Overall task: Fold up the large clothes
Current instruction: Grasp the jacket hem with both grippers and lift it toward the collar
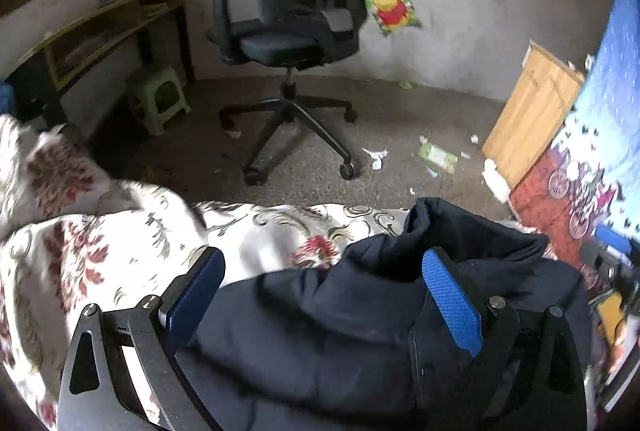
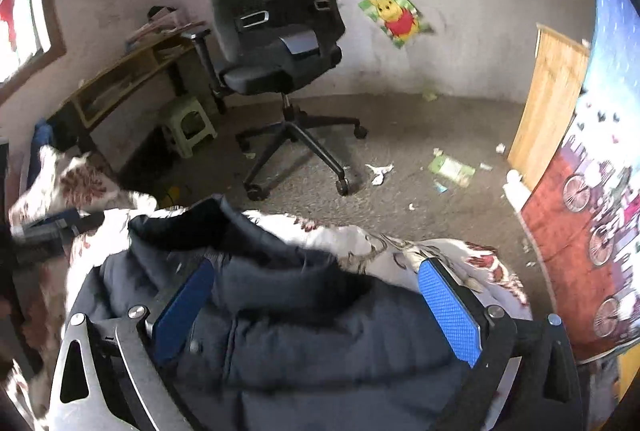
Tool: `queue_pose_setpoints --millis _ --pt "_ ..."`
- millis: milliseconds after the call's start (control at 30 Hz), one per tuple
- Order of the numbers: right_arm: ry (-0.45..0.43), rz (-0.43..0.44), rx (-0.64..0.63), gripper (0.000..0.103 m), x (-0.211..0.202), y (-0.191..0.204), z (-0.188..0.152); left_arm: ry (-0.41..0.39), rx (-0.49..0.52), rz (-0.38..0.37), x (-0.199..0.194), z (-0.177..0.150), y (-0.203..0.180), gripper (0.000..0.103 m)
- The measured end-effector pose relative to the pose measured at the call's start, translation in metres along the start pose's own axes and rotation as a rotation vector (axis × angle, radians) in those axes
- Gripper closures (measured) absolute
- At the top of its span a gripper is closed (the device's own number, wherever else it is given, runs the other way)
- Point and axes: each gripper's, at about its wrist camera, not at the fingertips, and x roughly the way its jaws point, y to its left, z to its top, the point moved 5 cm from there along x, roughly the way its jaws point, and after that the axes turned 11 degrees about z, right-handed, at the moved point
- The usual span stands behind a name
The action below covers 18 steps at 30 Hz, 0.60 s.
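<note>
Dark navy padded jacket lies bunched on the floral bedspread at 6 o'clock in both wrist views, collar end humped toward the room. Left gripper and right gripper both hang over it with jaws spread wide, blue pads clear of the cloth, nothing pinched. Beyond the bed edge: black office chair at 12 o'clock, green stool and wooden desk at 10, wooden board at 2, paper litter on the grey floor.
</note>
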Motion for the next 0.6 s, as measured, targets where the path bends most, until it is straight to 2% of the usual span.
queue_pose_setpoints --millis 33,67,133,200,233,267,300,333,367,400,433,500,600 --pt "0.01 0.006 0.006 0.006 0.007 -0.004 0.002 -0.002 0.025 -0.003 0.006 -0.001 -0.006 0.01" --pt "0.024 0.018 0.003 0.01 0.015 -0.006 0.004 -0.001 0.048 -0.008 0.01 0.0 -0.012 0.015" --pt "0.064 0.032 -0.028 0.012 0.028 -0.006 0.006 0.002 0.09 -0.012 0.017 -0.002 -0.019 0.03" --pt "0.106 0.036 -0.082 0.019 0.042 -0.001 0.004 0.025 0.109 0.003 0.028 -0.005 -0.022 0.054" --pt "0.121 0.035 -0.095 0.021 0.048 0.002 0.003 0.041 0.112 0.011 0.034 -0.007 -0.024 0.06" --pt "0.137 0.032 -0.104 0.026 0.053 0.003 0.003 0.054 0.112 0.016 0.039 -0.006 -0.026 0.071" --pt "0.151 0.026 -0.108 0.036 0.058 0.003 0.002 0.062 0.104 0.008 0.043 -0.007 -0.027 0.083" --pt "0.158 0.024 -0.109 0.043 0.062 0.004 0.001 0.067 0.097 0.004 0.045 -0.007 -0.026 0.087" --pt "0.162 0.021 -0.105 0.057 0.065 0.004 0.001 0.064 0.092 0.01 0.046 -0.006 -0.027 0.092" --pt "0.153 0.019 -0.099 0.067 0.065 0.004 0.001 0.053 0.086 0.004 0.043 -0.005 -0.026 0.097" --pt "0.14 0.012 -0.095 0.071 0.064 0.003 0.001 0.04 0.078 -0.008 0.038 -0.006 -0.023 0.097" --pt "0.093 0.019 -0.072 0.094 0.055 0.001 0.0 0.017 0.06 -0.034 0.03 -0.006 -0.021 0.098" --pt "0.053 0.055 -0.066 0.095 0.036 0.0 -0.007 -0.026 0.044 -0.105 0.013 -0.013 -0.009 0.099"
